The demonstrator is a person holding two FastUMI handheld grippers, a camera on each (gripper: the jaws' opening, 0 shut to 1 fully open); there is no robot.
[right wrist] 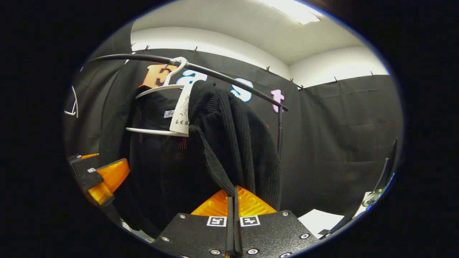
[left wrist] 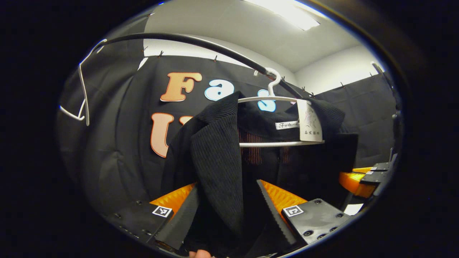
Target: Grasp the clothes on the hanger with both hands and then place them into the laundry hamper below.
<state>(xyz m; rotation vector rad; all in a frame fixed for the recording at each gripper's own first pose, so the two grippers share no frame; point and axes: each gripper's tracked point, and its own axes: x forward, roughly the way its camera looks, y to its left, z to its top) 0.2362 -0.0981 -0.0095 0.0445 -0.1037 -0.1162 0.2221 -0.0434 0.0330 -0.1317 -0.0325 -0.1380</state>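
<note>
Jaws on my left gripper (left wrist: 226,211) are standing spread, with the front panel of the black jacket (left wrist: 215,157) hanging down between them; I cannot tell whether either finger is pressing on the cloth. On my right gripper (right wrist: 233,200) the jaws are pressed together, pinching a fold of the jacket's (right wrist: 222,143) front edge at their tips. I am seeing the jacket hanging on a white hanger (left wrist: 276,143), whose hook is sitting over a black rail (left wrist: 200,43) in front of the booth's black cloth wall. A white paper tag (left wrist: 310,125) is dangling from the hanger near the collar. In the left gripper view the other gripper (left wrist: 362,179) is showing off to the right, beside the jacket's far edge. A second, bare white hanger (left wrist: 83,86) is hanging at the rail's other end.
</note>
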